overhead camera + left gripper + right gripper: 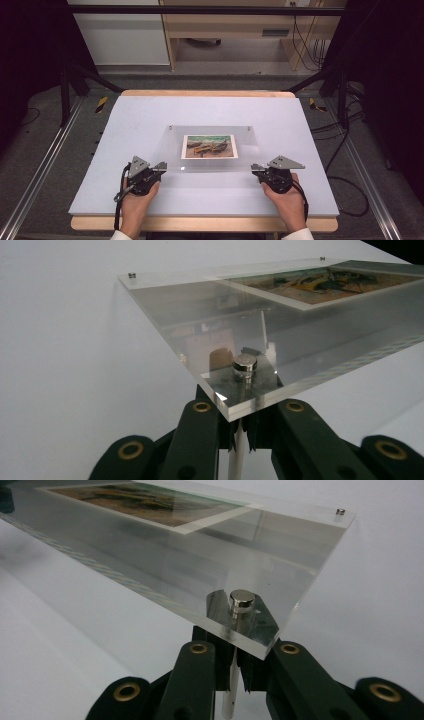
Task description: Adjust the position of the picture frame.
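A clear acrylic picture frame (210, 146) with a colourful painted print (208, 146) in its middle lies across the white table, its near edge lifted. My left gripper (159, 167) is shut on the thin metal post (237, 452) under the frame's near left corner, below a silver cap (244, 364). In the left gripper view its black jaws (239, 426) pinch that post. My right gripper (256, 168) is shut the same way on the post (229, 692) at the near right corner, topped by a silver cap (241, 600). Small screws (132, 275) mark the far corners.
The white sheet (150, 115) covers a wooden tabletop, whose edge (200, 224) shows at the front. Metal rails (35, 170) run along both sides on the floor, with cables (345, 145) at the right. A desk (235, 25) stands beyond the table.
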